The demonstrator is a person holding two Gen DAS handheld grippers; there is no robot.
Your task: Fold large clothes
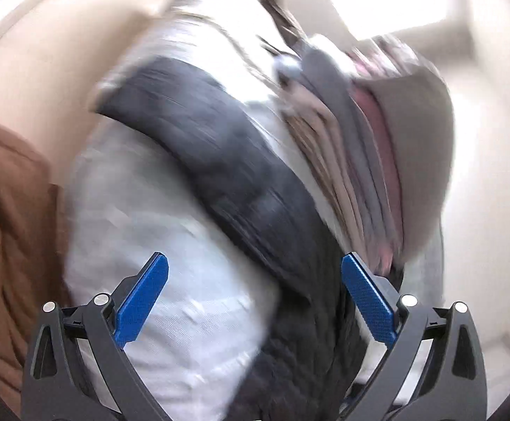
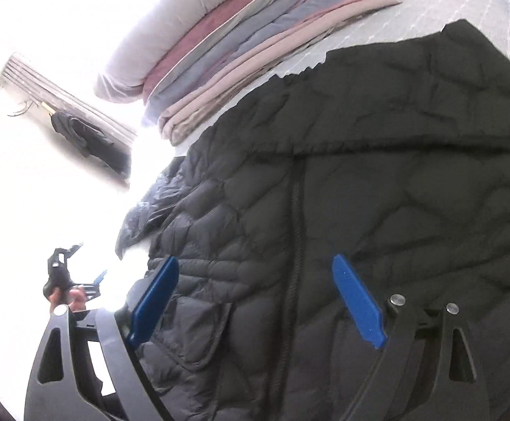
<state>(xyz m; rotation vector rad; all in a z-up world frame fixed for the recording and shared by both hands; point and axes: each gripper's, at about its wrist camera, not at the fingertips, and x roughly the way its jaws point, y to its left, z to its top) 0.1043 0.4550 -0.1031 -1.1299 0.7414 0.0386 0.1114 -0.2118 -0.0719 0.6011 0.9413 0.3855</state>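
- Right gripper (image 2: 255,298): jaws spread wide, nothing pinched, poised over the zip line low in the frame.
- Left gripper (image 1: 253,301): likewise wide open and empty, seen through heavy motion blur.
- Dark quilted jacket (image 2: 377,182): spread over the pale bed sheet (image 2: 430,10), filling centre and right; hem and pocket near the pads, no fold visible yet.
- Stack of folded clothes (image 2: 241,45): upper centre, apparently finished.
- Brown garment (image 1: 6,231): left edge, seemingly waiting.
- Judged early on this jacket: all folds left.
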